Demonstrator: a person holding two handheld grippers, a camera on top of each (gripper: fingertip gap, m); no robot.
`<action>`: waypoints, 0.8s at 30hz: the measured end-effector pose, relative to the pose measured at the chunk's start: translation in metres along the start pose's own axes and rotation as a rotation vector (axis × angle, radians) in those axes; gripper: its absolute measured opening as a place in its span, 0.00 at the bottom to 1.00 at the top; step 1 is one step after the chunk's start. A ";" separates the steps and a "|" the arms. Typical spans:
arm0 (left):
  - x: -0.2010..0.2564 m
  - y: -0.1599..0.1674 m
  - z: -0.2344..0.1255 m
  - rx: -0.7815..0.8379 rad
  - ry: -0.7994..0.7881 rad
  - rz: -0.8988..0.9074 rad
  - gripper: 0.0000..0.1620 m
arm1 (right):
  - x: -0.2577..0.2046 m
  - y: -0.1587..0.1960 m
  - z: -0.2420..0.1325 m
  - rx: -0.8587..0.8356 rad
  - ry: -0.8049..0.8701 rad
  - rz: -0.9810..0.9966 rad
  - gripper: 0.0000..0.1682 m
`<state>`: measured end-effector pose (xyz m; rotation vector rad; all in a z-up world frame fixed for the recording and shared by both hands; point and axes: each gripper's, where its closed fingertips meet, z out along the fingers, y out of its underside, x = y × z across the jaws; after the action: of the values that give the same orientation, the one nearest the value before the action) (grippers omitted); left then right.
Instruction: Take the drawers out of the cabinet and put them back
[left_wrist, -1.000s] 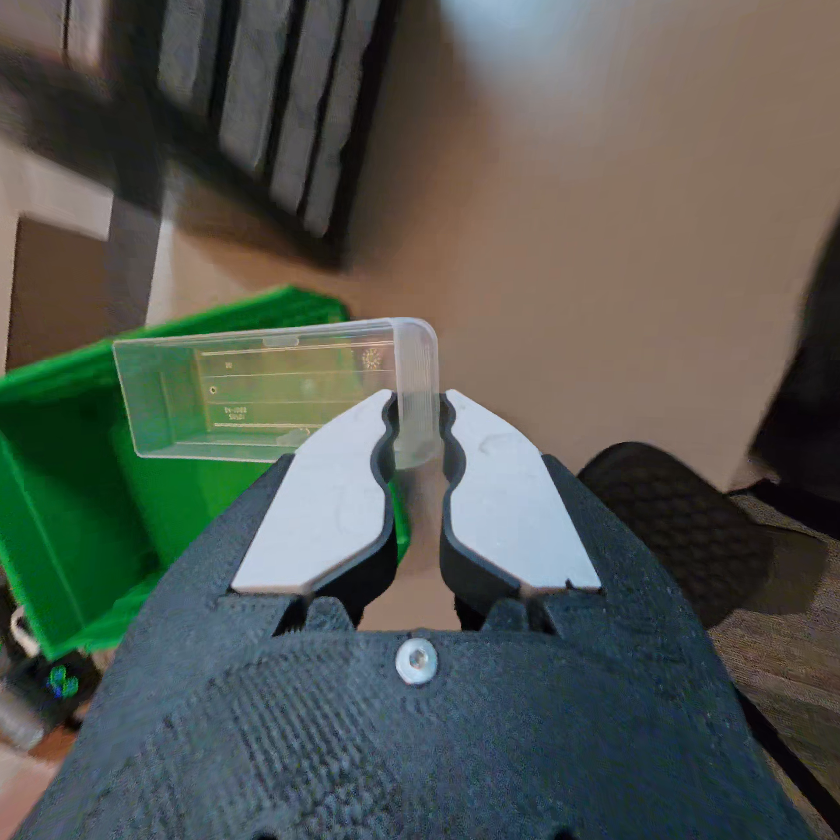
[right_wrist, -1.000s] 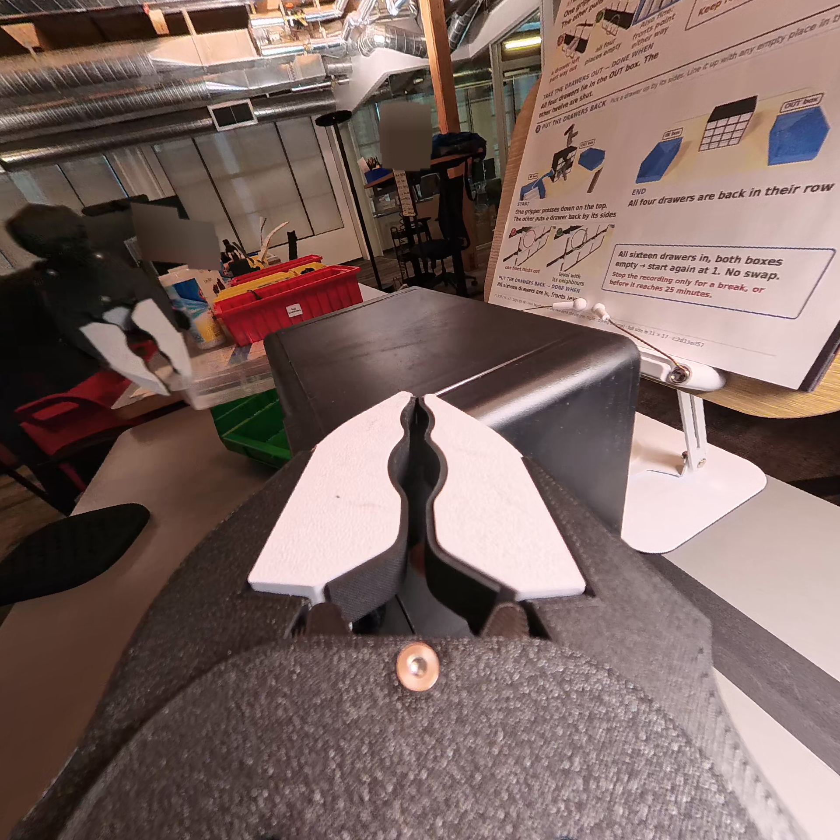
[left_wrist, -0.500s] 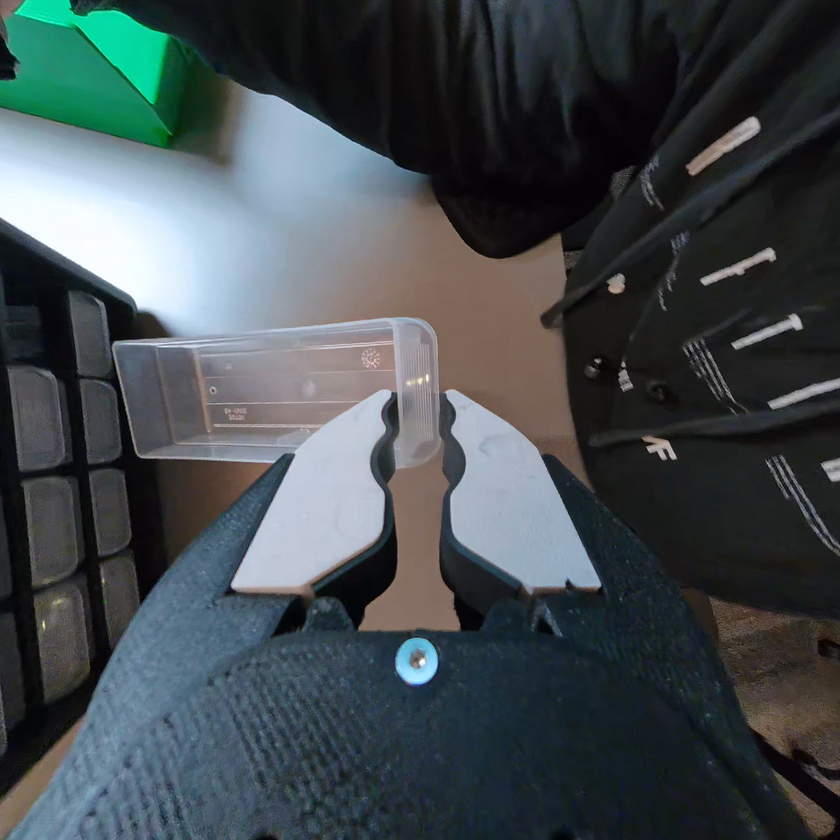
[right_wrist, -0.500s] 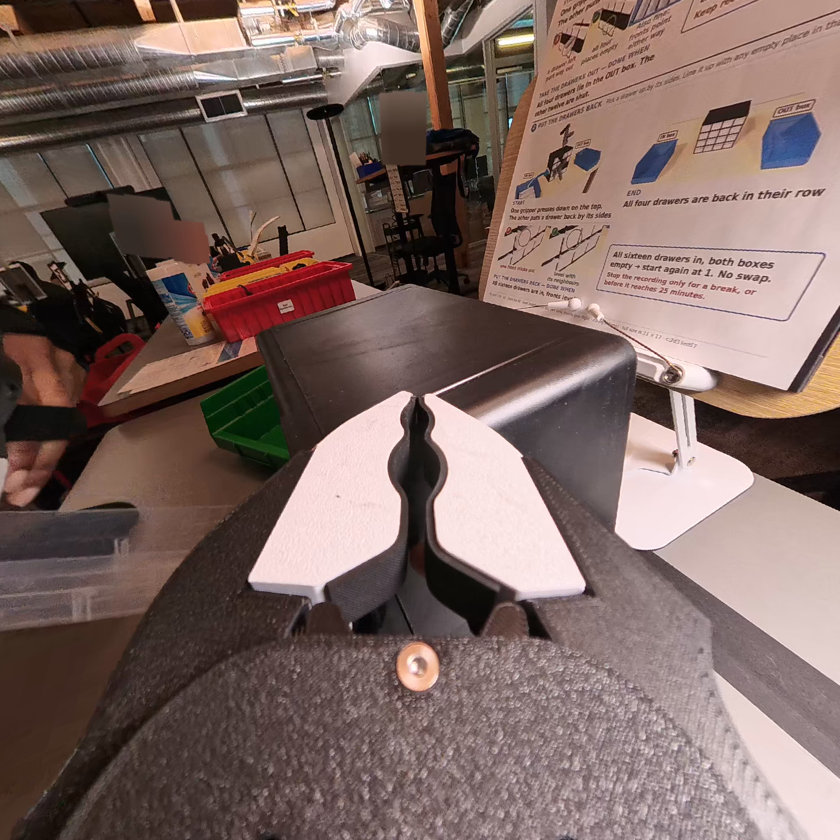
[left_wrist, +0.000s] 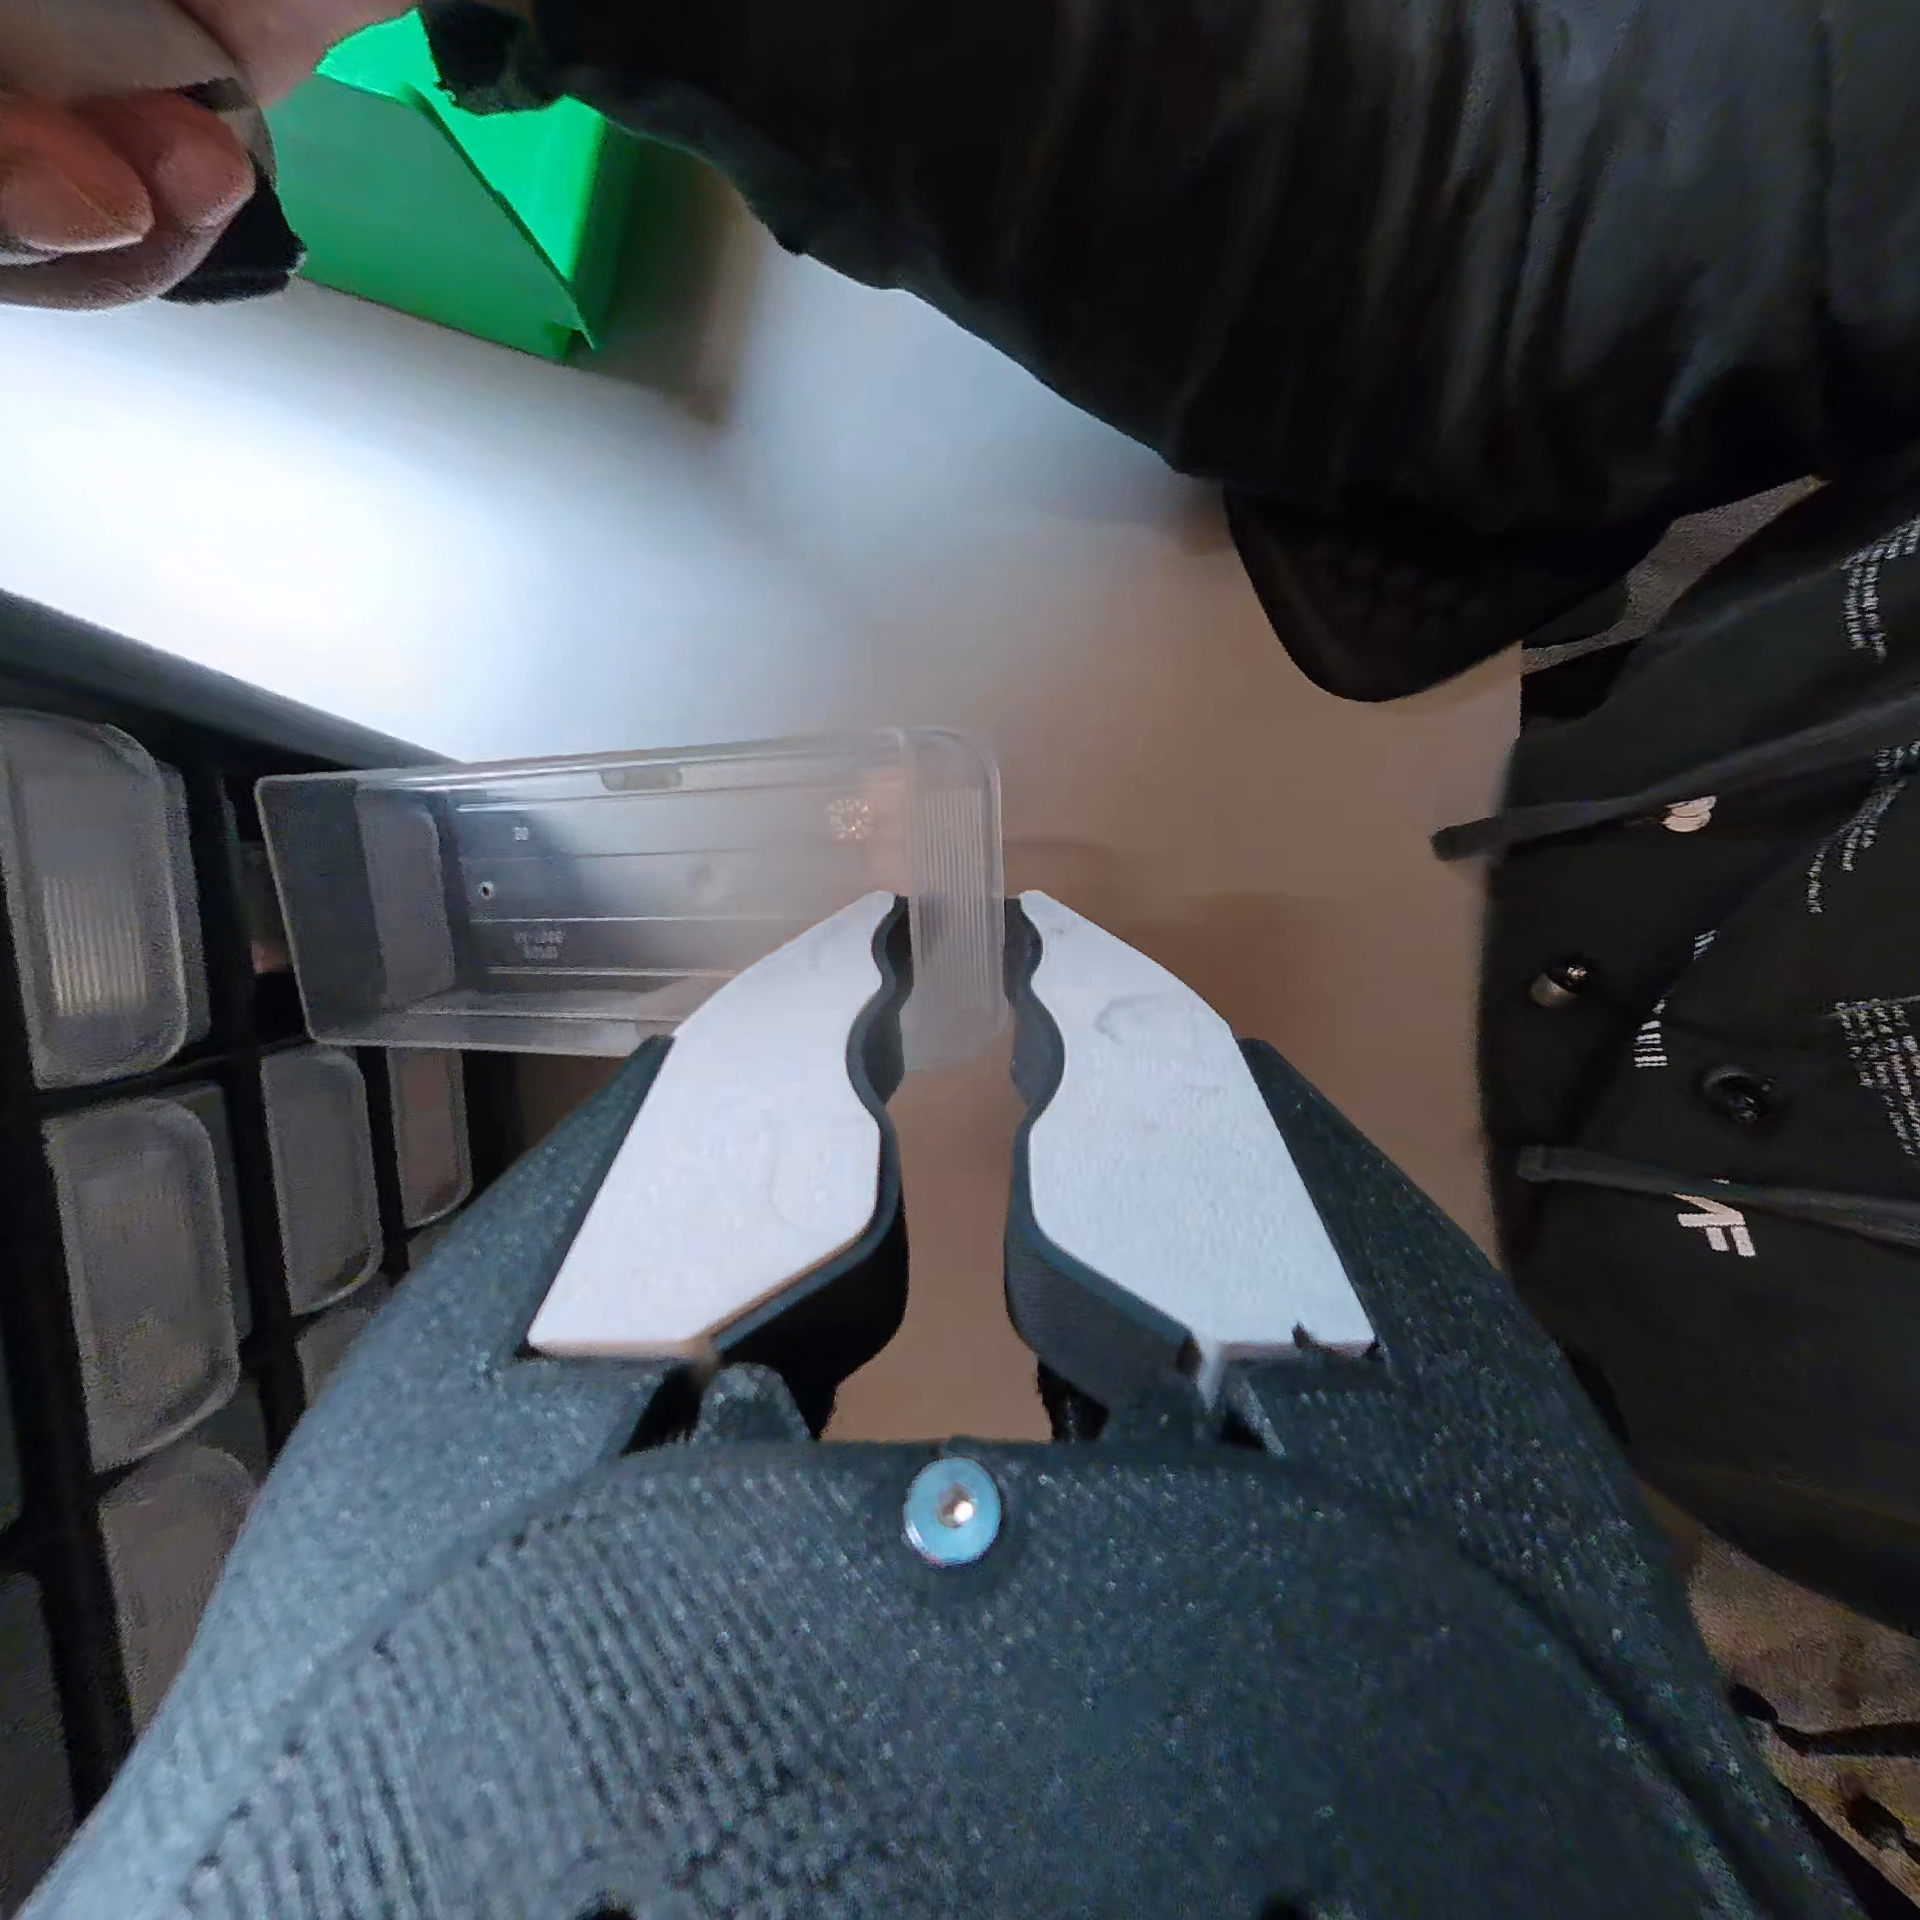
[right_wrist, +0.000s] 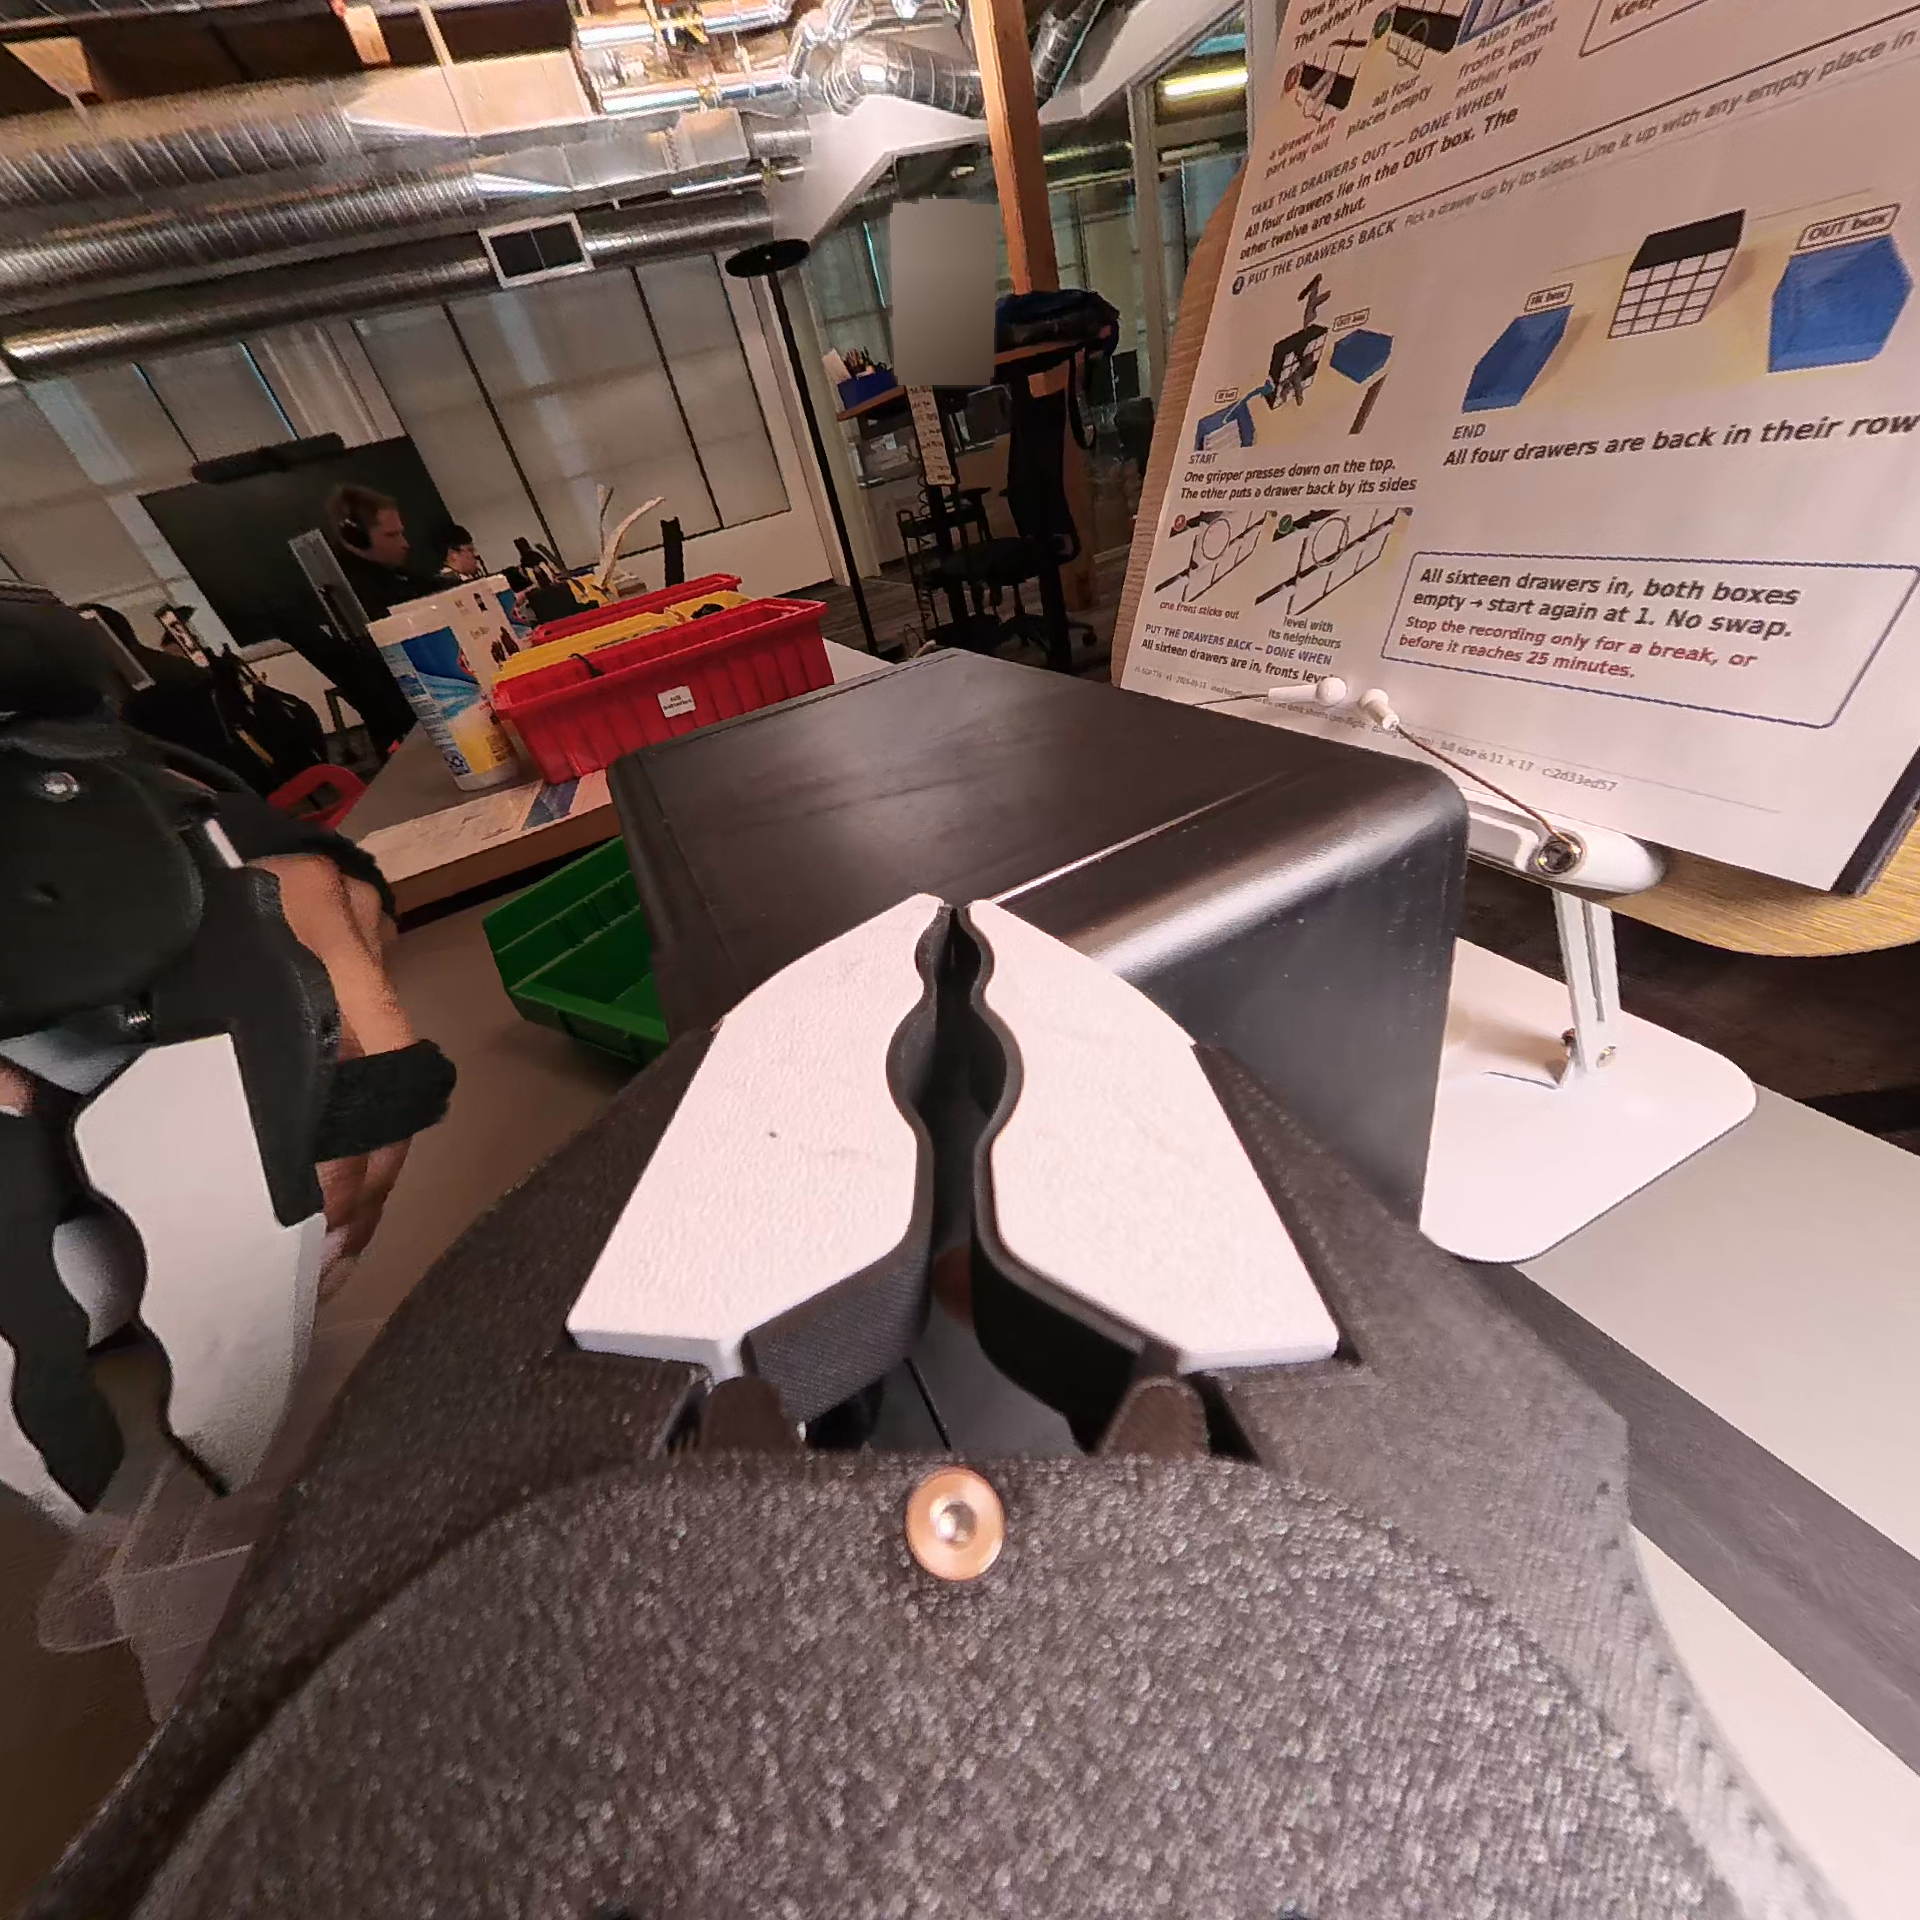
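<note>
Left gripper (left_wrist: 951, 971) is clamped on the ribbed front tab of an empty clear drawer (left_wrist: 582, 894), centre-left beside the cabinet (left_wrist: 114, 1039), likely light, rigid and slippery, while right gripper (right_wrist: 954, 920), closed on nothing, rests over the cabinet top.

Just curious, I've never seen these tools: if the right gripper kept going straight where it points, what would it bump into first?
Probably the black cabinet: the shut right gripper sits low over its top, though depth is unclear.

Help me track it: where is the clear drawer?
Left wrist view, centre: the clear drawer is pinched by the left hand-held gripper, its far end at the black cabinet.
</note>
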<state>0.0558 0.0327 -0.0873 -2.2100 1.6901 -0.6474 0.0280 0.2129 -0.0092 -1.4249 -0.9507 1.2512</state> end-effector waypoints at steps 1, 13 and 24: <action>-0.003 0.000 0.001 -0.005 -0.004 0.001 0.10 | 0.000 0.000 0.000 -0.001 0.001 -0.002 0.00; -0.024 0.000 0.018 -0.050 -0.162 0.132 0.11 | 0.000 0.000 0.000 -0.004 0.003 -0.010 0.00; -0.061 0.029 0.044 0.006 -0.488 0.299 0.11 | 0.000 0.000 0.000 -0.010 0.003 -0.015 0.00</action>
<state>0.0407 0.0816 -0.1503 -1.8522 1.6882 -0.0308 0.0282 0.2128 -0.0093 -1.4246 -0.9650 1.2341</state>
